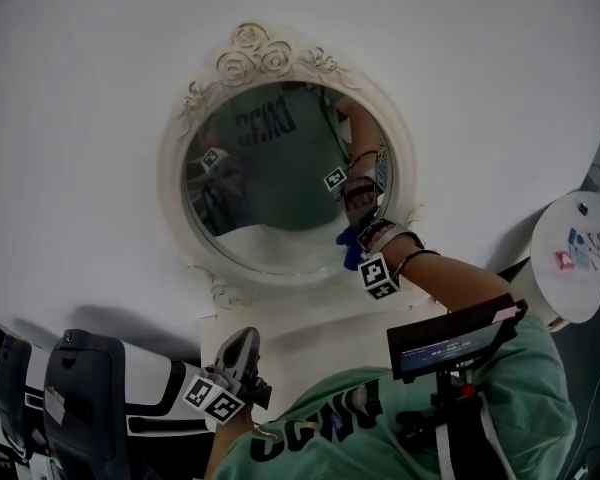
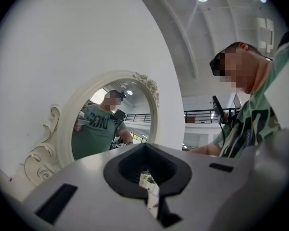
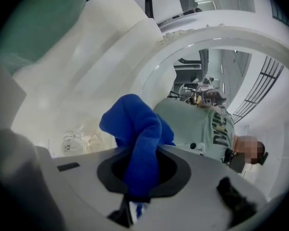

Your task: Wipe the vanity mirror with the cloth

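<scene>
The oval vanity mirror (image 1: pixel 280 183), framed in ornate cream, faces out from the white wall. The right gripper's (image 1: pixel 363 240) jaws clamp a blue cloth (image 1: pixel 349 251) at its lower right glass. The left gripper (image 1: pixel 242 353), jaws closed on nothing, waits nearer.

The only readable print is on your green shirt (image 1: pixel 298 434). Large dark block letters run across the chest, starting "DKN", and the last letter is unclear. In the head view they appear upside down. The same letters appear again in the mirror (image 1: pixel 270 248), reflected, in all three views. The small screen (image 1: pixel 450 346) at your chest shows a pale row of characters, too small to read.
</scene>
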The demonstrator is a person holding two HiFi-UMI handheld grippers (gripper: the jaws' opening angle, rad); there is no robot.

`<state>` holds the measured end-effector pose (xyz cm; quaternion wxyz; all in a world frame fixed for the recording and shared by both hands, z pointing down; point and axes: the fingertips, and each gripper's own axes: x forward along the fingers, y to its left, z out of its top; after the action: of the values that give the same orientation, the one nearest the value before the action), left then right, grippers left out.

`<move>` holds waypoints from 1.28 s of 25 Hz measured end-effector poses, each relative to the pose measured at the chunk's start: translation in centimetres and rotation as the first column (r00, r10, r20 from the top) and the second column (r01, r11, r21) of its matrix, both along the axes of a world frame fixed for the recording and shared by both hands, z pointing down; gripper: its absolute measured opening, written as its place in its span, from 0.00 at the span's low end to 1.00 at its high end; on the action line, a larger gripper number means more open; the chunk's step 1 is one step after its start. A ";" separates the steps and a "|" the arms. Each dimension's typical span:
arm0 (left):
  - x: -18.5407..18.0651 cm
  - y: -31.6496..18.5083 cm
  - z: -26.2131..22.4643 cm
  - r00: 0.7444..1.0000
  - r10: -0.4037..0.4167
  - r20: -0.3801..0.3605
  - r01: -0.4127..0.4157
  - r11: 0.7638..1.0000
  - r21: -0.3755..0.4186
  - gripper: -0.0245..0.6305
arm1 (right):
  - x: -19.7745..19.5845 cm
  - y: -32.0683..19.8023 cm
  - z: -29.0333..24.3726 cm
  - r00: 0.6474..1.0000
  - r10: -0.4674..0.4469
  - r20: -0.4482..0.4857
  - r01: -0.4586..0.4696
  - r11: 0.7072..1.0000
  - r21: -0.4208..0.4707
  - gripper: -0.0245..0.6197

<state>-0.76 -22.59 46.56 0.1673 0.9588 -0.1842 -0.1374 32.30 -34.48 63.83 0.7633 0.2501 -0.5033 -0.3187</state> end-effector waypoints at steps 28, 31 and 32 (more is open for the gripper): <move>-6.6 -1.7 2.2 0.988 0.153 0.020 -0.152 0.987 -0.041 0.04 | -12.9 13.9 -5.2 0.319 0.209 0.925 -0.432 0.900 -0.054 0.11; -3.6 0.2 2.0 0.989 0.144 0.017 -0.143 0.989 -0.037 0.04 | -11.5 16.6 -6.4 0.183 0.178 0.967 -0.417 0.904 -0.088 0.11; -2.5 1.0 2.0 0.990 0.137 0.013 -0.136 0.990 -0.041 0.04 | -10.6 17.6 -7.0 0.132 0.168 0.977 -0.410 0.907 -0.100 0.11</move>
<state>-3.24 -21.63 48.59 0.1942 0.9666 -0.1222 -0.1141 21.65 -16.88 56.85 0.2901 0.5581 -0.7772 0.0191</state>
